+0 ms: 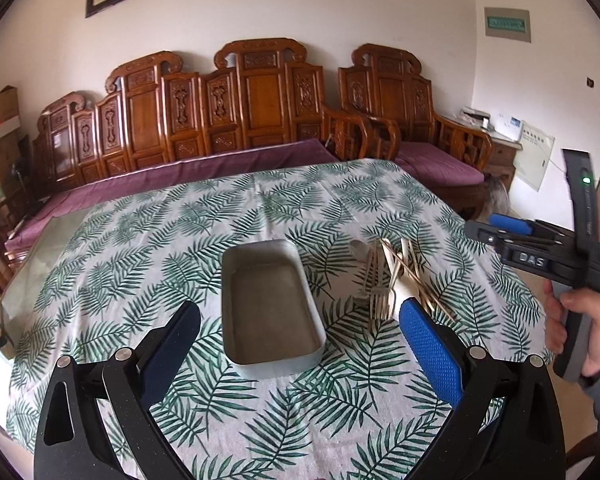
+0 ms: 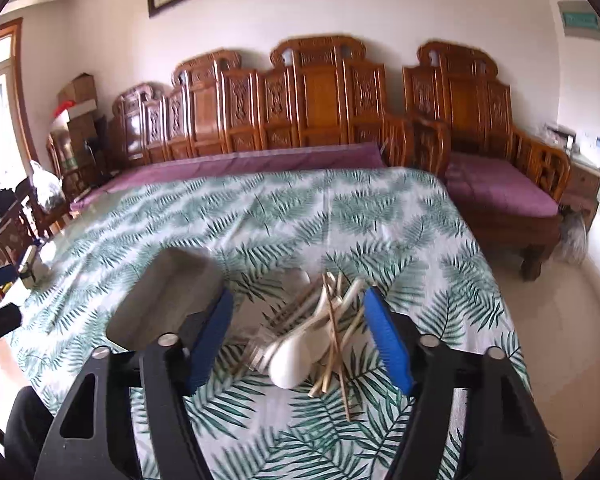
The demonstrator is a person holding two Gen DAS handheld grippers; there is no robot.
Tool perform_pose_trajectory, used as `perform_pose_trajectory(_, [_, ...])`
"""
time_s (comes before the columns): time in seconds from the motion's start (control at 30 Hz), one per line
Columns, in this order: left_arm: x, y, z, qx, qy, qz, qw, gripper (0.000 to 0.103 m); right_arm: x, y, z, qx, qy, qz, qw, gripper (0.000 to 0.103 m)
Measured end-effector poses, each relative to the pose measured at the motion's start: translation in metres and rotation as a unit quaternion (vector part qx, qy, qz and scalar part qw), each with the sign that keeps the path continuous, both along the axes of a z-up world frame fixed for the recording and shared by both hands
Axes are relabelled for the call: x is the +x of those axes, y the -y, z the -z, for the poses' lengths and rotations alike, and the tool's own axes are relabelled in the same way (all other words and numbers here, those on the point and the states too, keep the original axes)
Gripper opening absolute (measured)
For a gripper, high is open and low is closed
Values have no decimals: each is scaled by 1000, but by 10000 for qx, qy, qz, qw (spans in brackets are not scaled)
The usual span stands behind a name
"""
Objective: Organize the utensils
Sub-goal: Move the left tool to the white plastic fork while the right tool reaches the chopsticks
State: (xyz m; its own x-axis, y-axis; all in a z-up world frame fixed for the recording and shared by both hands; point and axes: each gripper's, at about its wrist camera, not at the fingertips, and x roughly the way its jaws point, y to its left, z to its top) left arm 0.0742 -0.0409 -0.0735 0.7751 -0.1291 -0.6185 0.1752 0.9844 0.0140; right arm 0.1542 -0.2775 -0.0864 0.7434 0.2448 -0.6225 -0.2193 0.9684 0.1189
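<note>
We have sorted nothing yet: the tray (image 1: 272,304) between our open left tongs (image 1: 300,344) is empty, and the utensils (image 2: 312,336) lie heaped between our open, empty right tongs (image 2: 298,340).

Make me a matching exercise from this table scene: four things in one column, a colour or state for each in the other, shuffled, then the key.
1. metal tray
2. white spoon
3. tablecloth
4. left gripper

A. open, holding nothing
B. green leaf print
C. empty
D. lying in the utensil pile

Pairs: 1-C, 2-D, 3-B, 4-A
</note>
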Motion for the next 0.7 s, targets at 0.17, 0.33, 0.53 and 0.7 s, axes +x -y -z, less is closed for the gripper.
perform_pose_trajectory(0.17, [13, 16, 15, 63, -180, 229, 9996, 97, 19, 13, 49, -24, -650, -72, 9979, 49])
perform_pose_trajectory(0.33, [28, 31, 32, 18, -415, 469, 9980, 97, 28, 17, 88, -111, -1173, -140, 9929, 33])
perform_pose_trajectory(0.53, [47, 46, 62, 141, -697, 685, 9951, 96, 30, 18, 122, -193, -1591, -222, 9868, 21])
perform_pose_trajectory(0.7, [62, 52, 86, 148, -978, 755, 9922, 92, 33, 19, 141, -300, -1781, -242, 9833, 18])
